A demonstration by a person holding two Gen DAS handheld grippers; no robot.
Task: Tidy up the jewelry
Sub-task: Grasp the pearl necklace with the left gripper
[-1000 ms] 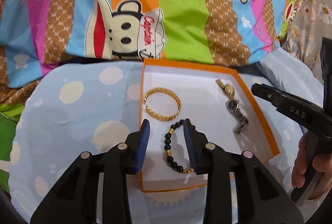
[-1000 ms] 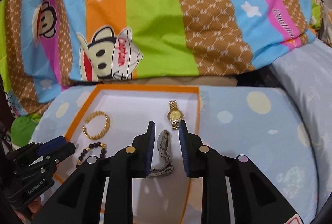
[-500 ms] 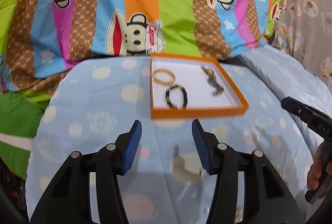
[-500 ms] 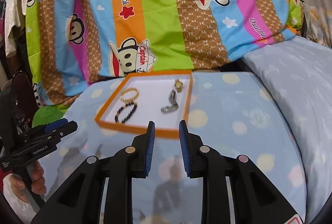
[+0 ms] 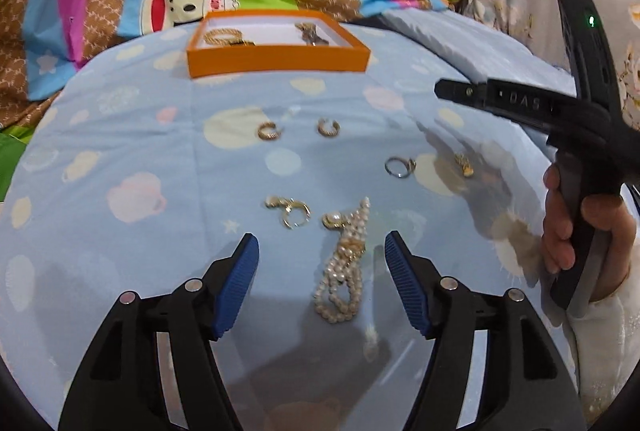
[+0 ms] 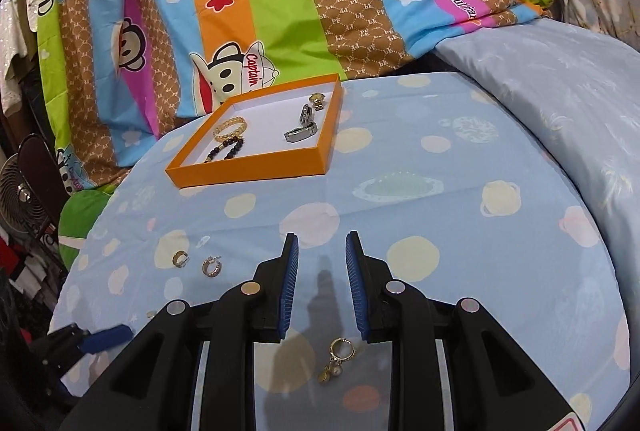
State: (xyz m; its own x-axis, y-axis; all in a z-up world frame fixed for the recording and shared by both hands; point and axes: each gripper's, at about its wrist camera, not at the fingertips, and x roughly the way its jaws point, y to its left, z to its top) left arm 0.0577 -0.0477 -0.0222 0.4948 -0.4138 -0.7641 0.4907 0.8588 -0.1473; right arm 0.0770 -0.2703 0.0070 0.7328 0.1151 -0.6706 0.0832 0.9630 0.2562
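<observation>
Left claw (image 5: 322,283) alone shows pearl bracelet (image 5: 346,267).

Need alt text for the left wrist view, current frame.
Open left tongs hover over a pearl bracelet on a blue planet-print sheet, with small gold earrings and a ring scattered beyond. An orange tray holding bracelets sits farther back; the right tongs enter from the right.

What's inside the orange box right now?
In the orange box: a gold bracelet, a black bead bracelet, a silver watch and a gold watch. From the left wrist view the front wall hides most of the floor.
</observation>
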